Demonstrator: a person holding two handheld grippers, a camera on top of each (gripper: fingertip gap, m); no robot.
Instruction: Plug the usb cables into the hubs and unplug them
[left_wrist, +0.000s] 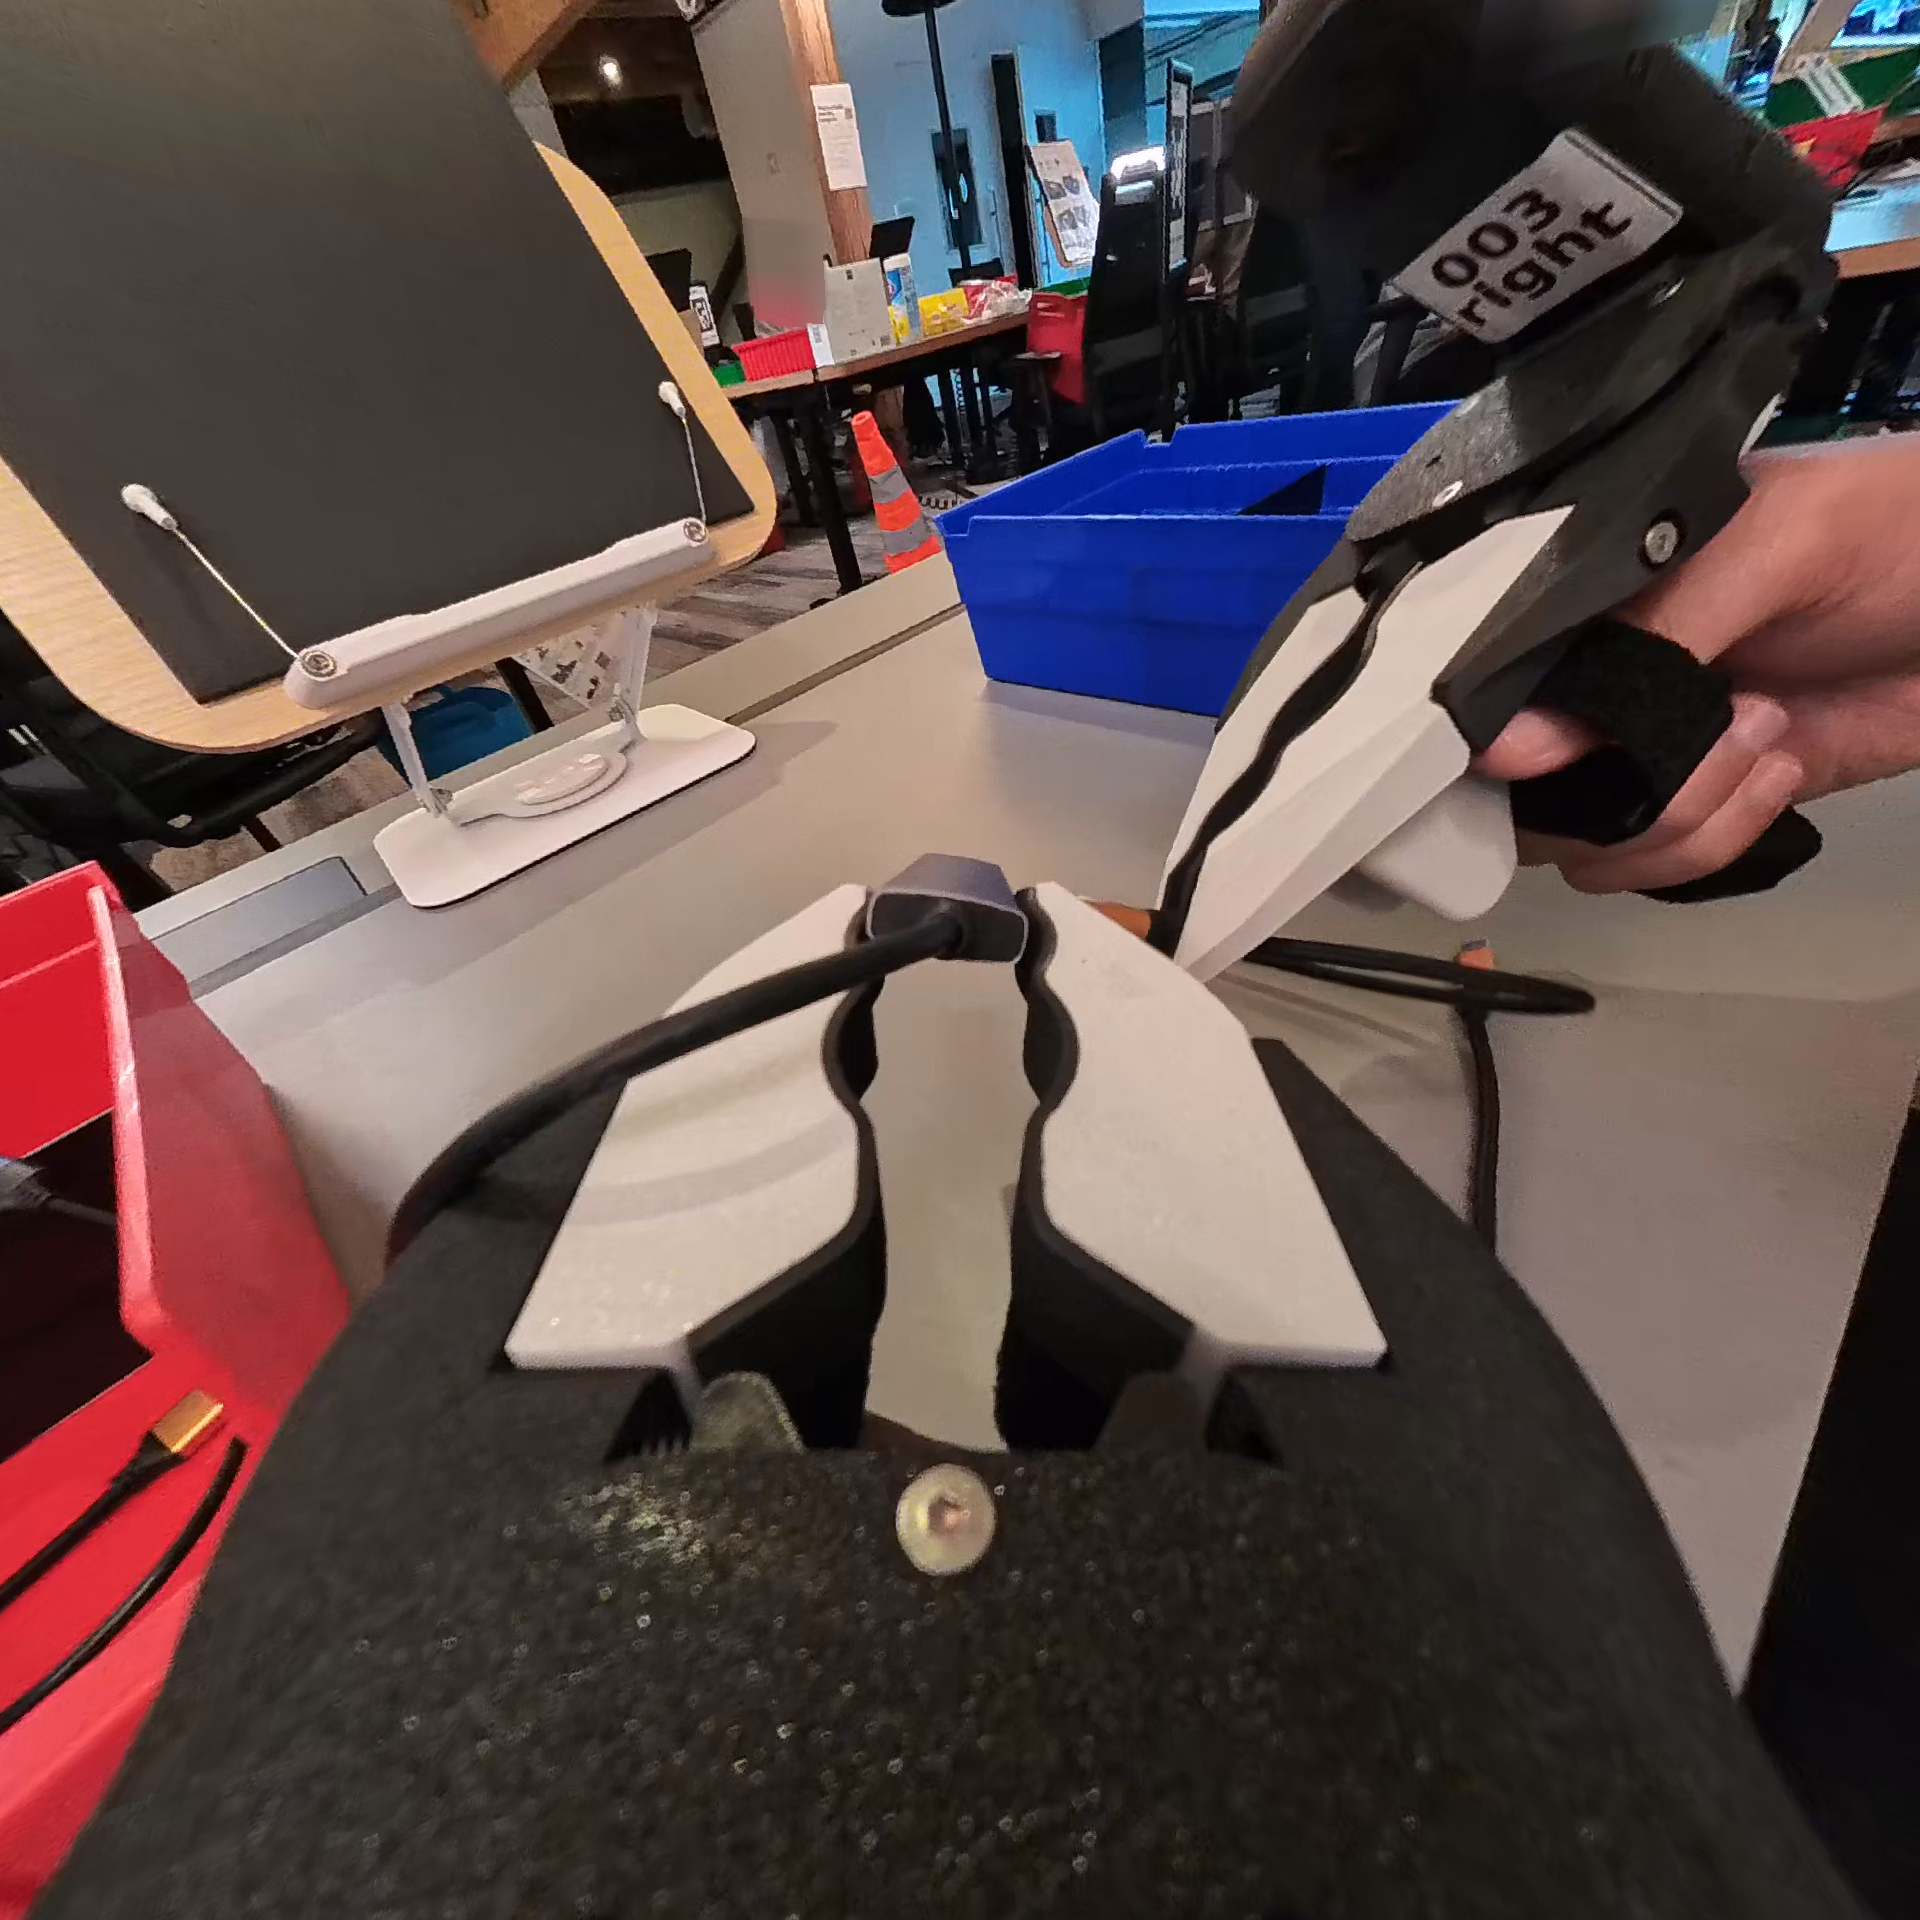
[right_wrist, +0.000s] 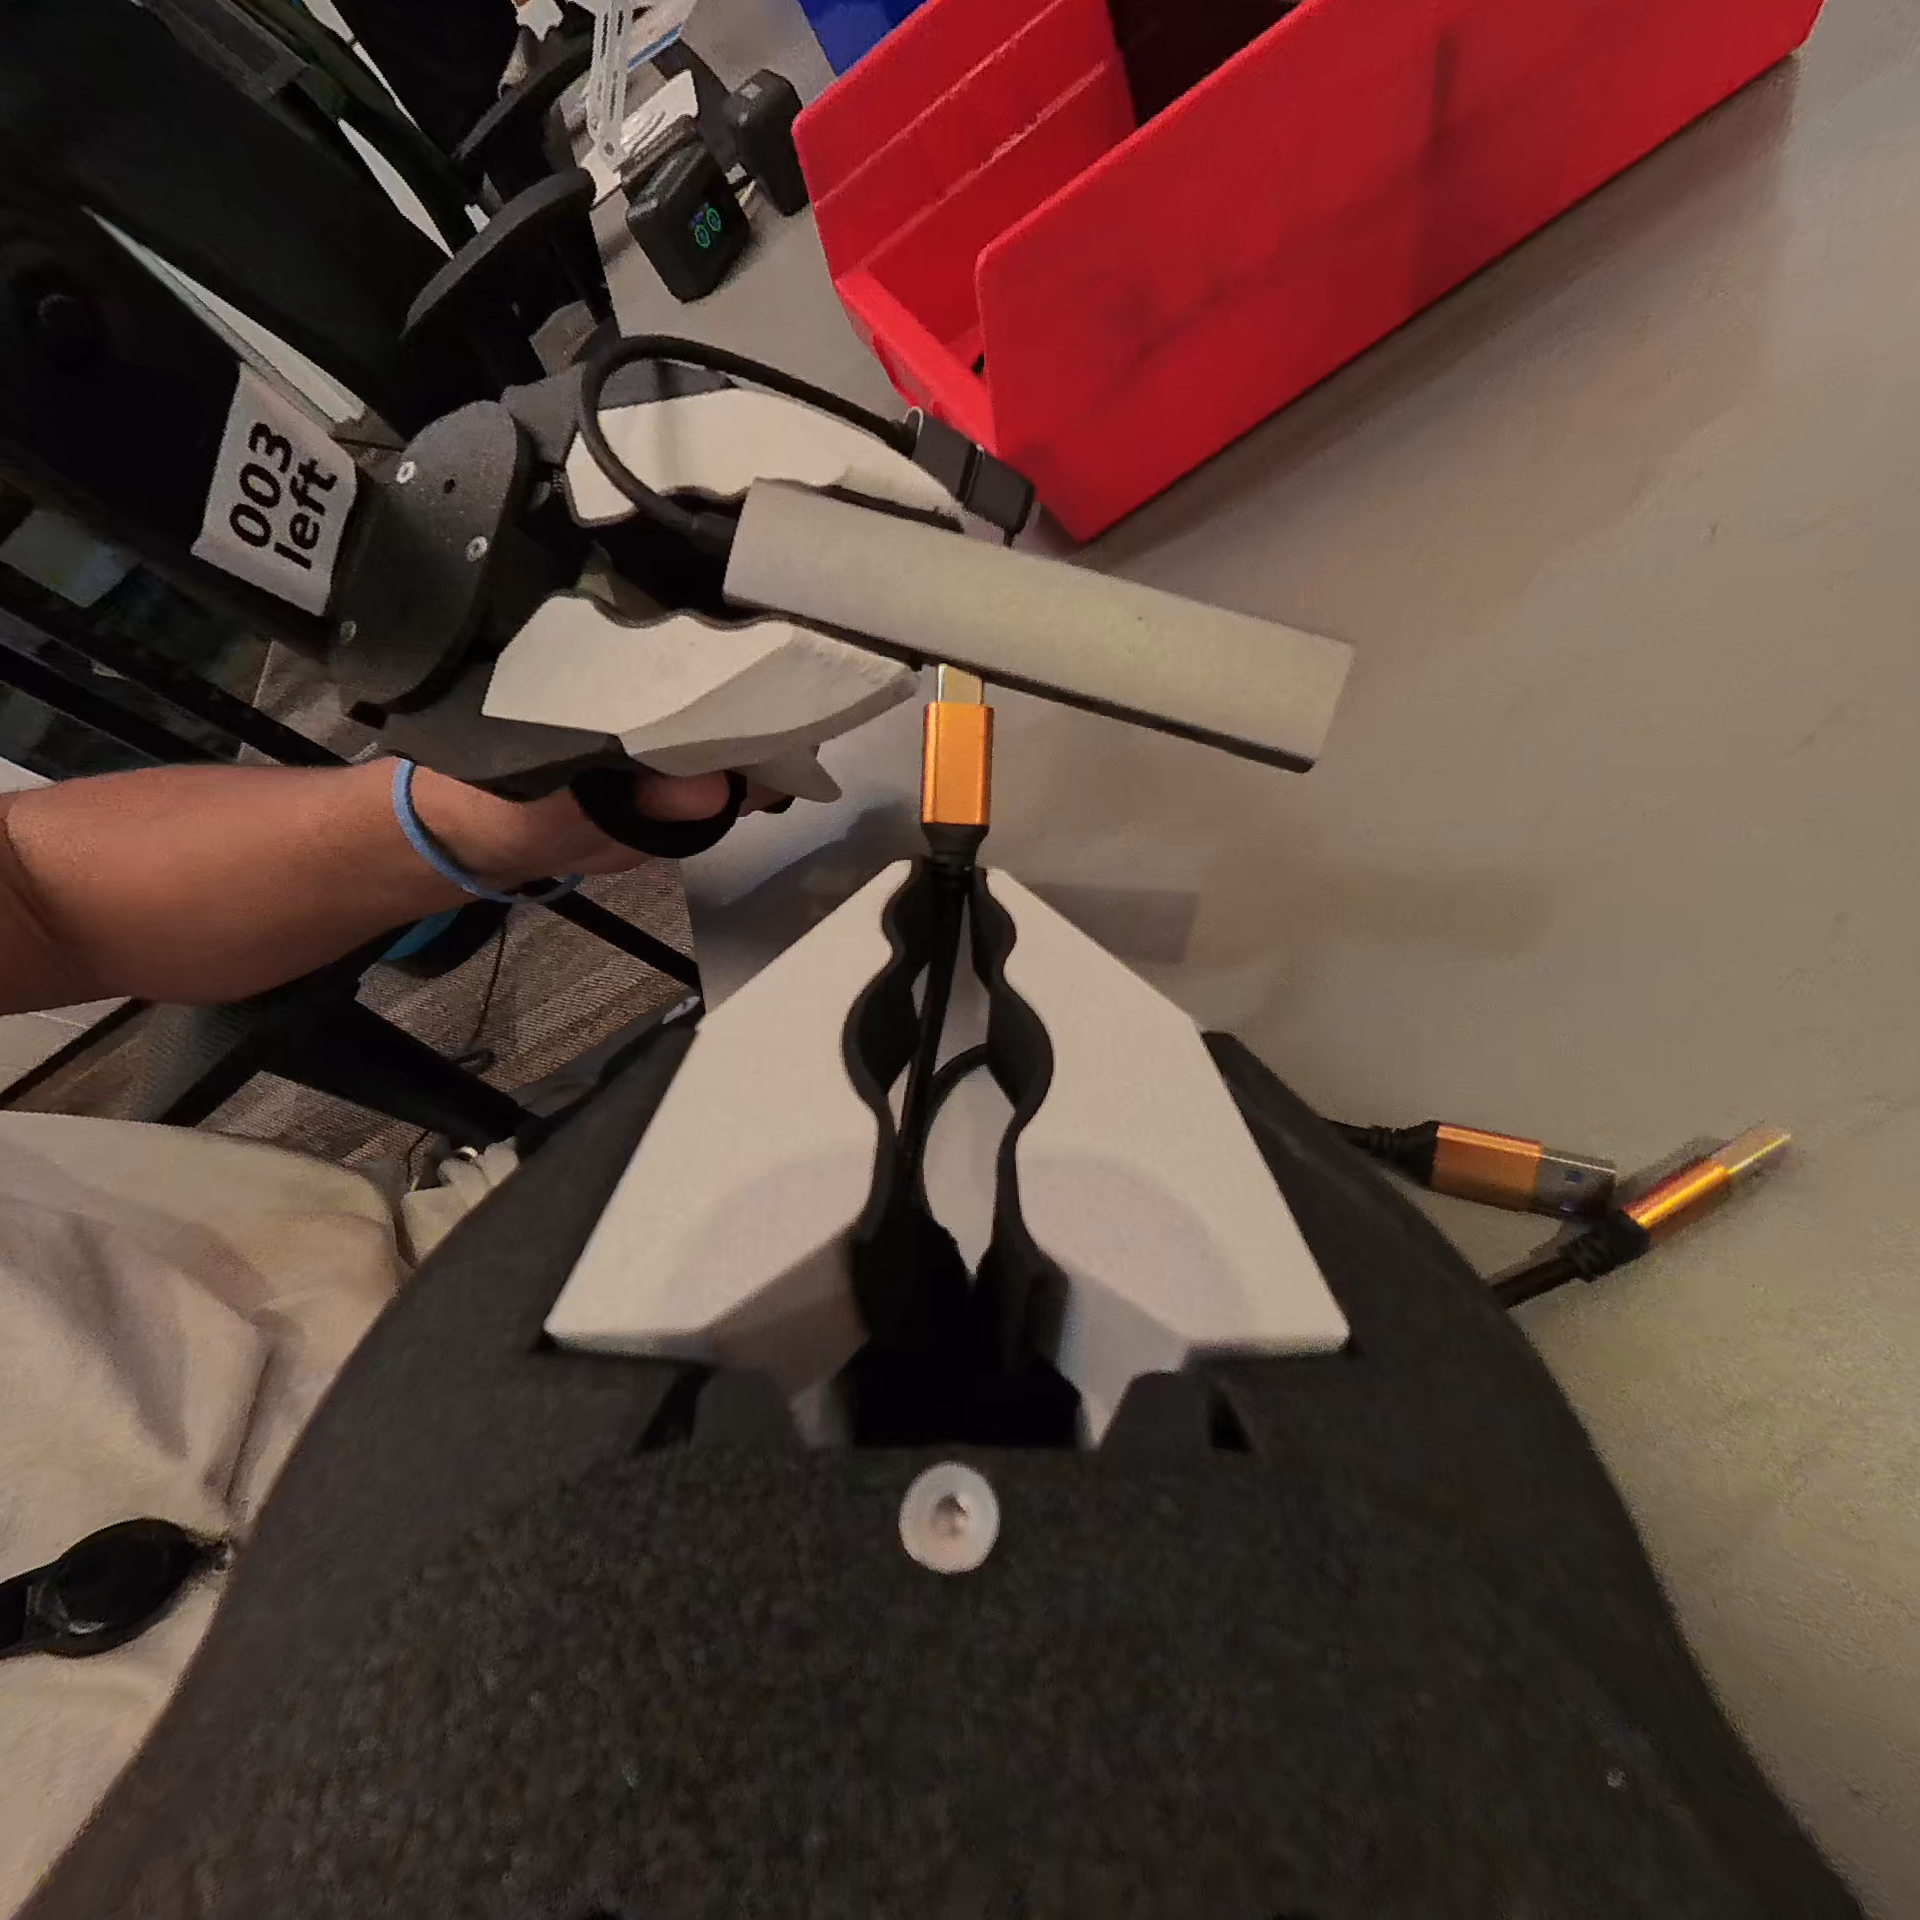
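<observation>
Two claws meet | left claw (right_wrist: 914, 582) clamps hub (right_wrist: 1039, 623) steady above bench (right_wrist: 1558, 831); right claw (right_wrist: 951, 883) pinches cable (right_wrist: 940, 997), orange plug (right_wrist: 956, 764) entering port

Two hand-held grippers: speckled black bodies, a silver screw at centre, white wedge-shaped fingers (right_wrist: 769, 1174) lined with wavy black pads. White label on each body. Black strap loop over the trigger finger of the right hand (left_wrist: 1766, 727). Blue wristband (right_wrist: 431, 842) on the left wrist.
</observation>
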